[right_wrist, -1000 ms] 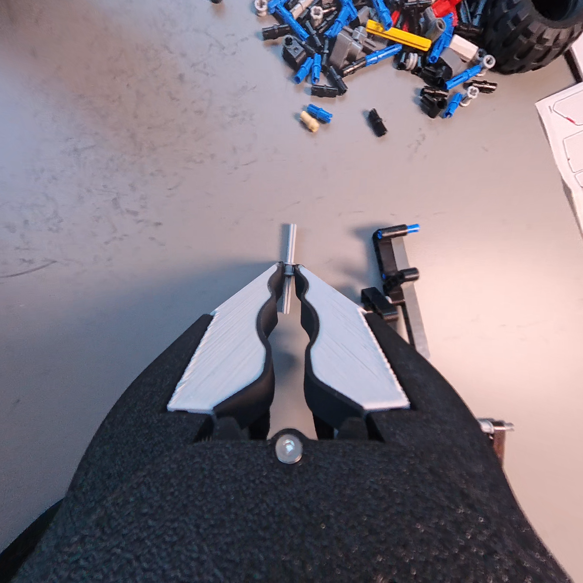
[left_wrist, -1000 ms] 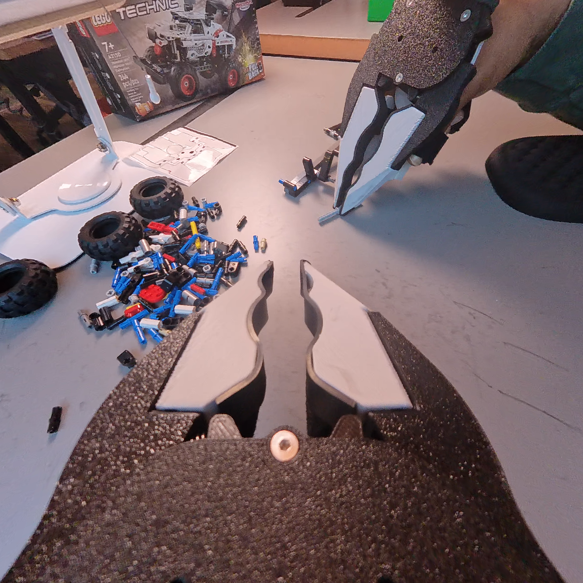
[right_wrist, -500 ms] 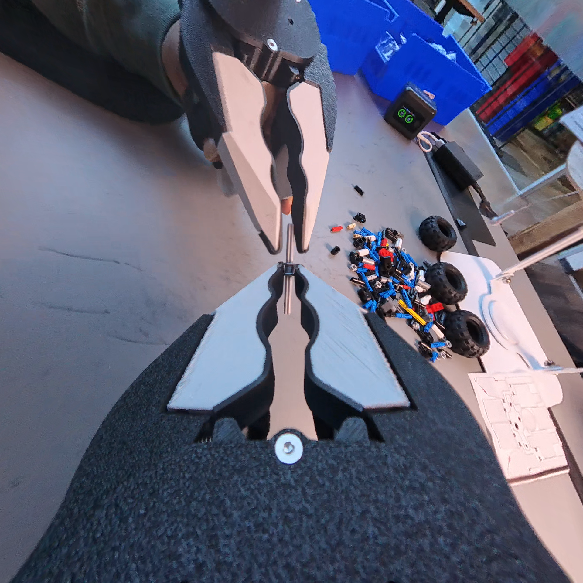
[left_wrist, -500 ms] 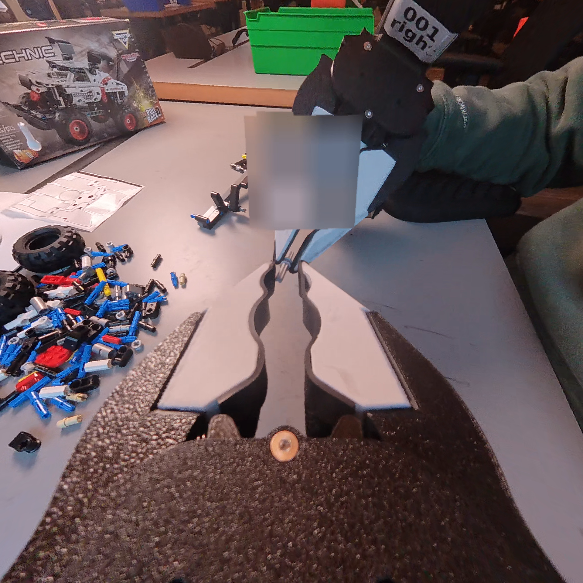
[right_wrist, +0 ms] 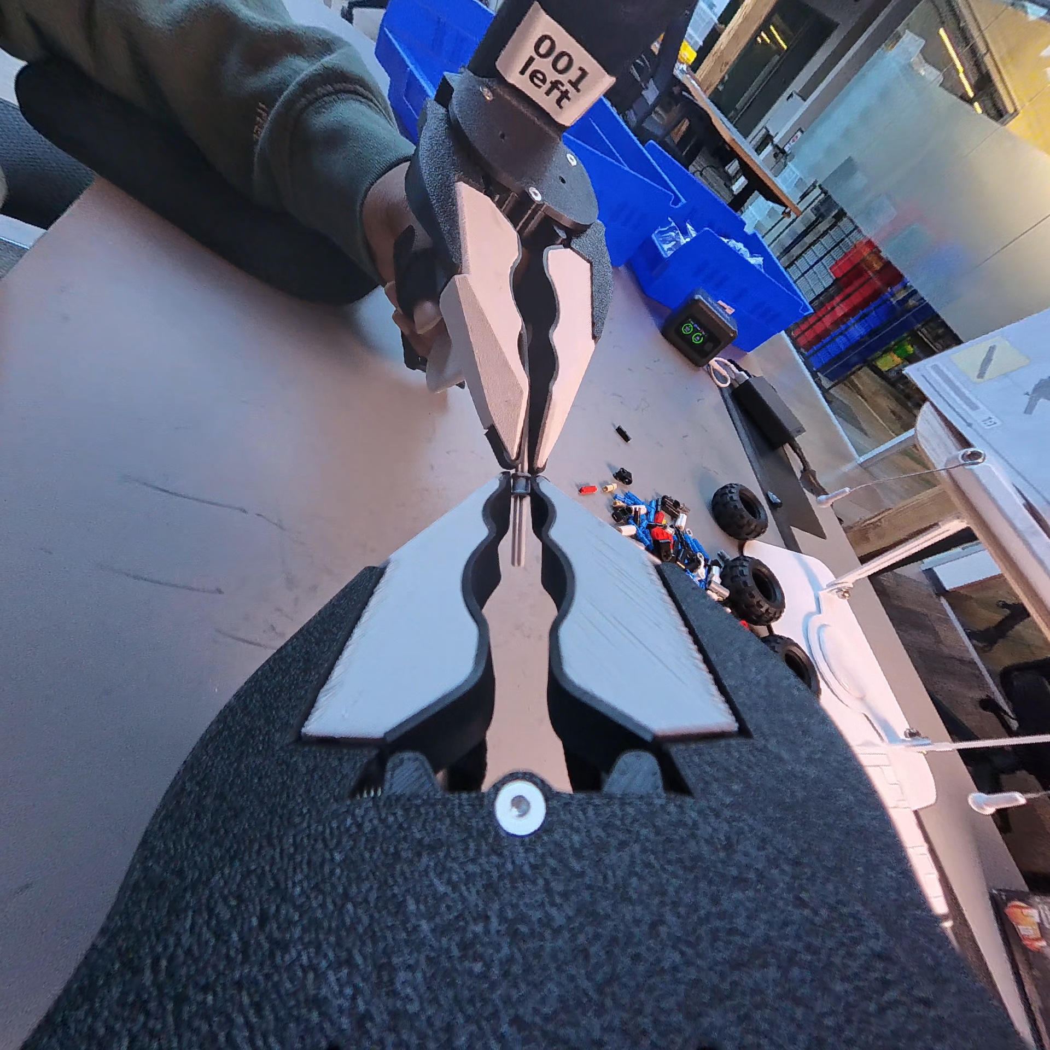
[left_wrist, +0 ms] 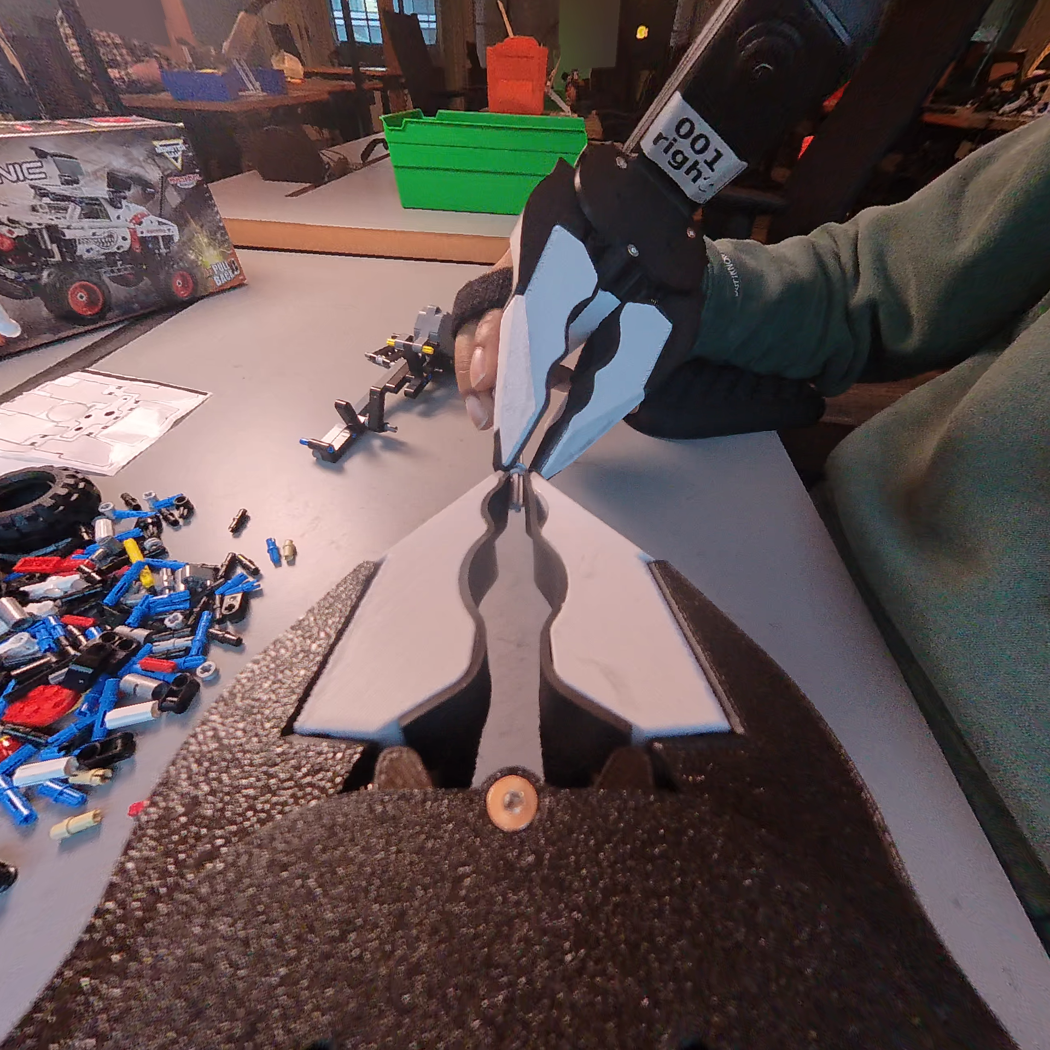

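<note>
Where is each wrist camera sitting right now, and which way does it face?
Left wrist view: behind the left gripper, facing the right gripper, green sleeve and green plastic bin.
Right wrist view: behind the right gripper, facing the left gripper and blue bins.
Shared: thin grey axle, loose brick pile, grey table.

Parts pile (left_wrist: 113, 642) blocks left; table (left_wrist: 710, 545) right free.

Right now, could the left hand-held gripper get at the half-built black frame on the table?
Probably yes. The left hand-held gripper is shut on the grey axle, tip to tip with the right one; bare table leads to the black frame.
</note>
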The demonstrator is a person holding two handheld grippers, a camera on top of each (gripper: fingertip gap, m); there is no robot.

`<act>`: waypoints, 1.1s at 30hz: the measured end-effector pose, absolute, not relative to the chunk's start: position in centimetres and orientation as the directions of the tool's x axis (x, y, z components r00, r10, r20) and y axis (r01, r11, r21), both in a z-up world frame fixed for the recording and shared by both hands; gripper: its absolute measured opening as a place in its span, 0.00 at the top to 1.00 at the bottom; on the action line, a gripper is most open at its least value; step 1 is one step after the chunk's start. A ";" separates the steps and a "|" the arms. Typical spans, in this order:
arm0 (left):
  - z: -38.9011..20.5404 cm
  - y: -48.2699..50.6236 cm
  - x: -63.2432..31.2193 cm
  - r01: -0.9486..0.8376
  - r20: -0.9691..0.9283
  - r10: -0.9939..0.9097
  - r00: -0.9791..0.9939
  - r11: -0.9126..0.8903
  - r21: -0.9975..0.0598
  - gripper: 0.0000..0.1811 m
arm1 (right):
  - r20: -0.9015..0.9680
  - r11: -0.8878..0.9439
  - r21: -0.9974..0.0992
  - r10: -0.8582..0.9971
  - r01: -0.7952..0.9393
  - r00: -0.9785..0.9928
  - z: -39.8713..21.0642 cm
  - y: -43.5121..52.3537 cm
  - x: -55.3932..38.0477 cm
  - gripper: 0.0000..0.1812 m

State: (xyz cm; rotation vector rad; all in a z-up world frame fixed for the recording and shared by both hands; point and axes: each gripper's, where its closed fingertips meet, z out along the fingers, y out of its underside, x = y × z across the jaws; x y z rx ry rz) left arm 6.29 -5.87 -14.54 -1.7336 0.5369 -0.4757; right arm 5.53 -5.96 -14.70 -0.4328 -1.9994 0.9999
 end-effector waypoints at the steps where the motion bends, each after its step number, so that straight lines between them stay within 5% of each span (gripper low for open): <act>1: -14.4 -5.9 6.3 -0.096 0.039 -0.589 0.807 -0.196 -0.976 0.98 | 0.532 0.623 -0.780 0.609 -0.061 -0.588 -14.6 -6.0 5.5 0.97; 11: -11.7 -6.7 1.9 -0.055 0.033 -0.527 0.849 -0.151 -0.987 0.98 | 0.559 0.705 -0.705 0.619 0.077 -0.551 -15.3 -0.1 5.7 0.98; 14: -10.7 -7.2 -1.2 -0.025 0.033 -0.454 0.890 -0.122 -0.992 0.98 | 0.538 0.638 -0.764 0.714 0.099 -0.449 -13.4 2.0 4.2 0.98; 21: -11.8 -5.8 -2.6 0.012 0.063 -0.354 0.933 -0.144 -0.990 0.98 | 0.605 0.714 -0.639 0.696 0.286 -0.387 -16.7 2.5 -5.2 0.97; 25: -12.4 -5.9 -3.2 0.034 0.081 -0.317 0.945 -0.150 -0.988 0.98 | 0.606 0.734 -0.587 0.678 0.341 -0.416 -19.3 2.9 -8.0 0.82; 33: -12.2 -5.9 -5.1 0.059 0.092 -0.238 0.967 -0.143 -0.988 0.98 | 0.529 0.658 -0.703 0.737 0.270 -0.421 -17.2 2.1 -6.3 0.74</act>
